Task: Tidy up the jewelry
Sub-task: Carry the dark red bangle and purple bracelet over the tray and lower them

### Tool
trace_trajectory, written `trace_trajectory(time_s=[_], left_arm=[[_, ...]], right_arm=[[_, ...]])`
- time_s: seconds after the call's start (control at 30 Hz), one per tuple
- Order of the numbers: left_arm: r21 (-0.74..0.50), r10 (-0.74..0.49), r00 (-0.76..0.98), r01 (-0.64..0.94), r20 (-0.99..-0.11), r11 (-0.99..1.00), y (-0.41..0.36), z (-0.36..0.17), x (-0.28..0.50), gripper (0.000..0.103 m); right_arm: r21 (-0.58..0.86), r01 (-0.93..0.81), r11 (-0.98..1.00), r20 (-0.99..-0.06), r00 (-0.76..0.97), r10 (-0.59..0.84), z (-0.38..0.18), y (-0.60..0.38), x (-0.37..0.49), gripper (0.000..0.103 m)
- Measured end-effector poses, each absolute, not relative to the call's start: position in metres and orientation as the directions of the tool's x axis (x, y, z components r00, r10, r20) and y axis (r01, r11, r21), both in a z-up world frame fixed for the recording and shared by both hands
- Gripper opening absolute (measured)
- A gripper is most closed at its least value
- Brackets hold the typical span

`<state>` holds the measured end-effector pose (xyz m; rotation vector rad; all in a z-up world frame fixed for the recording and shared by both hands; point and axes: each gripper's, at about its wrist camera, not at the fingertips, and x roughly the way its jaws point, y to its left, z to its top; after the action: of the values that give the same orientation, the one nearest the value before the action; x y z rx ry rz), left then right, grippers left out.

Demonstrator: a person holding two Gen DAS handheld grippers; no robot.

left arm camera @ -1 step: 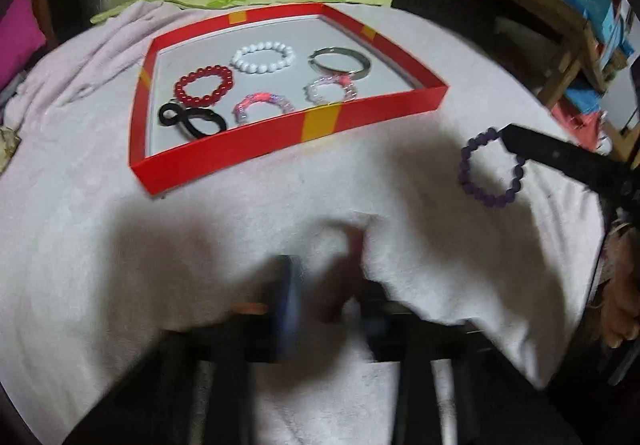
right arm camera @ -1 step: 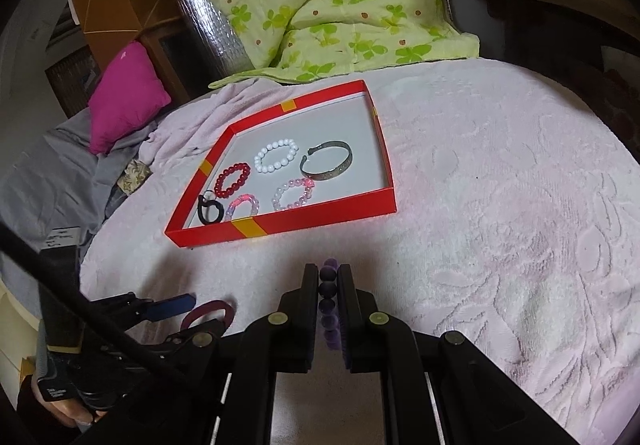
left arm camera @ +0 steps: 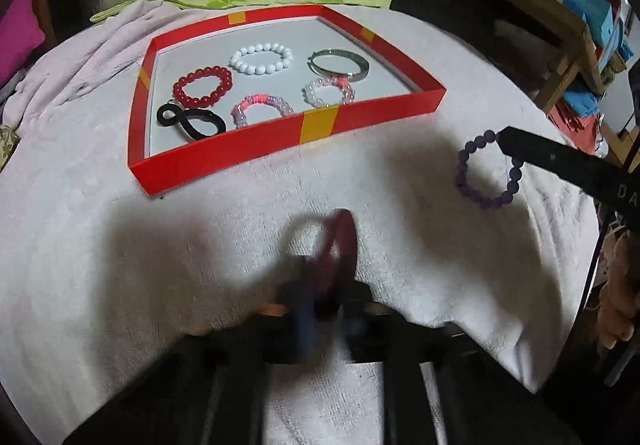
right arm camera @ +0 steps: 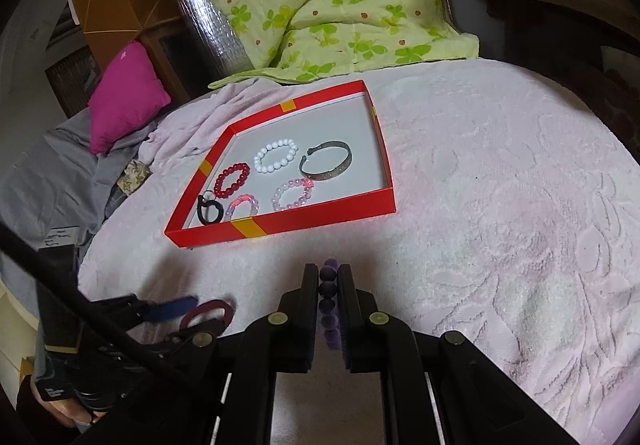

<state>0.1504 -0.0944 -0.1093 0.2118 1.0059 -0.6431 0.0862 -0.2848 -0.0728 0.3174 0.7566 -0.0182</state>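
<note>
Little differed, and all of it sat at the left gripper (left arm camera: 324, 285), low in its own view at six o'clock from the red tray (left arm camera: 240, 153). Its jaws had just been closing, with the maroon ring (left arm camera: 340, 241) between them. The blue finger (left arm camera: 302, 301), which had been a smear farther toward nine o'clock, stood shifted toward three o'clock, closer to the other finger. The ring, which had been only a reddish blur above the jaws, showed as a dark loop reaching toward twelve o'clock from between them. Motion blur covered the fingertips both times, so the finer detail of the grip could not be told.
</note>
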Motion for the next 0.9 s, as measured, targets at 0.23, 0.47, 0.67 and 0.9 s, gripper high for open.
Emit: trace_trajectory(time_s=[0.23,0.47,0.67,0.9], left_arm=[[-0.144,-0.438,0.413,0.575,-0.798,0.805,-0.085,-0.091,0.15,0.007],[-0.177,-0.466,0.439,0.553,-0.768,0.814,-0.08,-0.076,0.157,0.007],[-0.198,-0.48,0.473,0.528,-0.739,0.826,-0.072,-0.064,0.169,0.007],[-0.218,-0.478,0.474,0.503,-0.739,0.836,-0.077,-0.049,0.21,0.007]], right_arm=[[0.282,0.129,0.951,-0.668,0.738,0.098,-0.07,-0.286,0.085,0.01],[0.298,0.129,0.946,-0.646,0.757,0.1,-0.064,-0.288,0.086,0.01],[0.356,0.13,0.925,-0.604,0.788,0.122,-0.051,-0.298,0.096,0.01],[0.375,0.08,0.924,-0.556,0.817,0.155,-0.03,-0.301,0.141,0.01]])
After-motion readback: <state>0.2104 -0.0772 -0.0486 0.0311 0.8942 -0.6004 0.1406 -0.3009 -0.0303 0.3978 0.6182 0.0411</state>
